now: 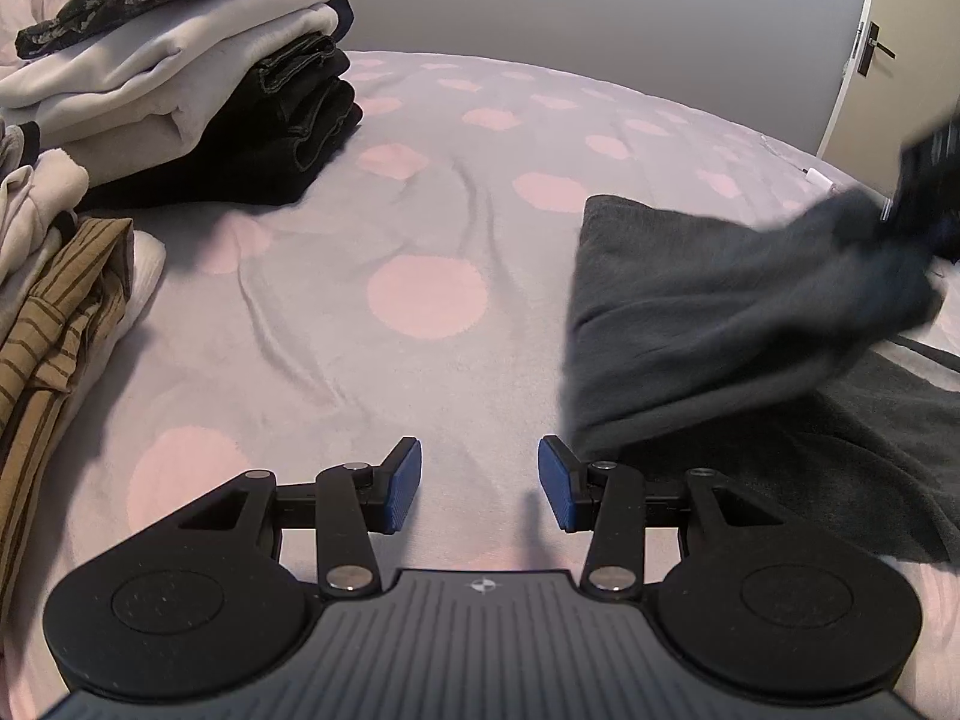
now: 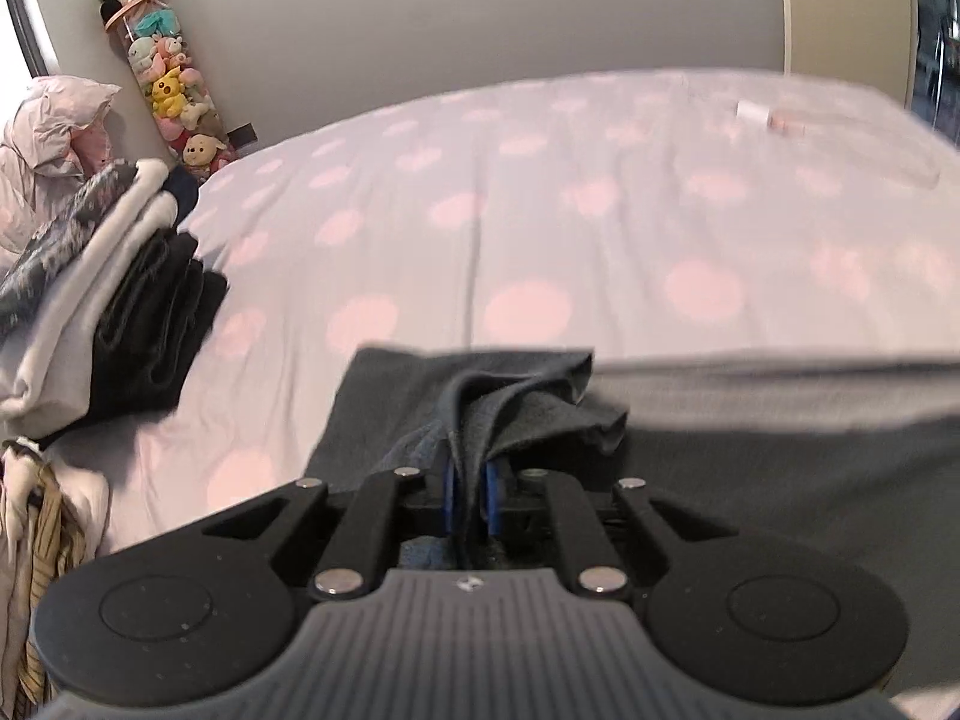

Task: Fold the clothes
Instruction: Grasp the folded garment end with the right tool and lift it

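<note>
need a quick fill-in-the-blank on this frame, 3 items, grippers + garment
1. The right gripper is shut on the dark grey ____.
2. The left gripper holds ____ between its blue pads.
3. The bedspread is lilac with pink ____.

Missing words: garment; nothing; dots

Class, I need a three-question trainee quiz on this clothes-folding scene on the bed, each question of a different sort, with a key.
1. True or false: the right gripper is shut on the dark grey fleece garment.
2. The left gripper holds: A) striped brown shirt B) nothing C) black folded jeans.
3. Fill in: the pale bedspread has pink ____.

Key: 1 true; 2 B; 3 dots.
</note>
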The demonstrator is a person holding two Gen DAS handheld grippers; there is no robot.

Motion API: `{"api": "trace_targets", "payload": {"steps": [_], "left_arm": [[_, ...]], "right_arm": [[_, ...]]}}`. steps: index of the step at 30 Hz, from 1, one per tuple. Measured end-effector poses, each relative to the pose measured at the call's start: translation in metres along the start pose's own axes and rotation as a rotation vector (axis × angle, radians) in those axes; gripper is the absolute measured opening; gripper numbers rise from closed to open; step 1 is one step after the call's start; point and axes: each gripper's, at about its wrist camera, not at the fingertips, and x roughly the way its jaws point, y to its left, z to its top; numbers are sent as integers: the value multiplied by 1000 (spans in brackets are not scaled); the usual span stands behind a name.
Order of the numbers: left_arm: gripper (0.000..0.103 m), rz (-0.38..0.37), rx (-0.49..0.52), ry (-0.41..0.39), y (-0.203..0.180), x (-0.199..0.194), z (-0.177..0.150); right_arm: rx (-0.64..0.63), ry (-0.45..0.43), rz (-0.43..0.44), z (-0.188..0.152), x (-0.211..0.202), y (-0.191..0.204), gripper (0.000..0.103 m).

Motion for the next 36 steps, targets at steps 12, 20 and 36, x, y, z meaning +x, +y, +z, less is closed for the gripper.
{"api": "trace_targets", "payload": {"steps": [12, 20, 36], "left_arm": [[51, -116, 95, -30, -28, -7, -7], [51, -248, 234, -92, -75, -26, -19], [58, -415, 252, 82, -172, 2, -24]], "right_arm": [[-129, -134, -194, 103, -96, -60, 11], [-92, -165, -310, 120, -147, -167, 11], [265, 7, -367, 13, -112, -428, 11]]}}
